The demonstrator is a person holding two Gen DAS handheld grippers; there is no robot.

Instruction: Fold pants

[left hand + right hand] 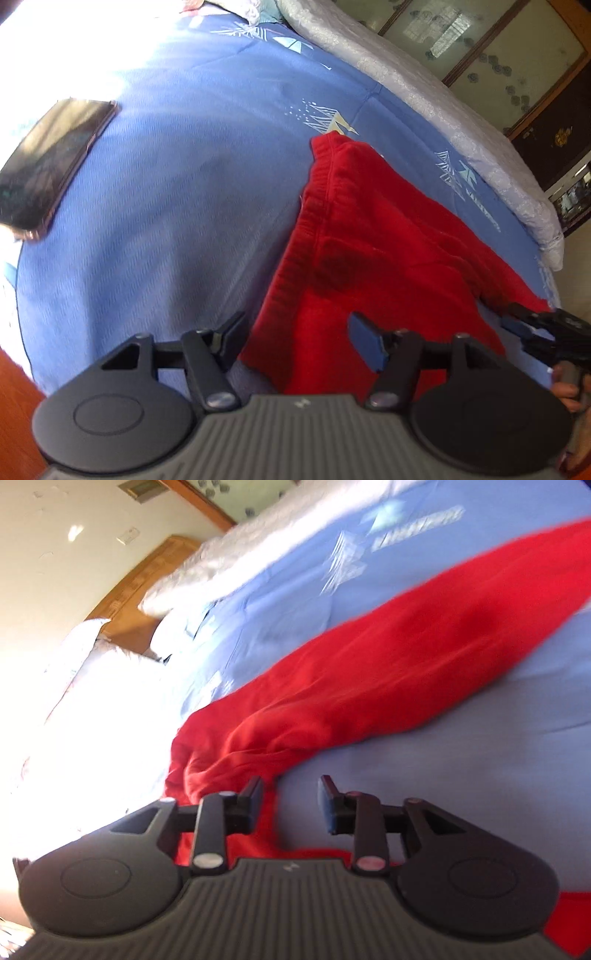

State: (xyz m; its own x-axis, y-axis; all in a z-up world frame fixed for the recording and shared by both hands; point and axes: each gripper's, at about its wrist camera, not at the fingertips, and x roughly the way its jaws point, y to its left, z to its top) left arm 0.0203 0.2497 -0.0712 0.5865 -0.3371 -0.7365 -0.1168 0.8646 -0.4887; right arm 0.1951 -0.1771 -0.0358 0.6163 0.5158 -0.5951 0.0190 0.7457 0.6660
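Red pants [369, 251] lie on a blue bedsheet [177, 206], waistband toward the left side of the garment in the left wrist view. My left gripper [299, 332] is open, its jaws straddling the near waistband corner just above the cloth. My right gripper shows at the right edge of that view [517, 321], by the pants' far side. In the right wrist view the right gripper [291, 794] is open over a rumpled leg end of the pants [369, 686], which stretches away to the upper right.
A dark phone [51, 166] lies on the sheet at the left. A white quilt [436, 99] runs along the bed's far edge, with cabinet doors behind. White pillows [103, 672] and a wooden headboard [147, 576] lie left of the right gripper.
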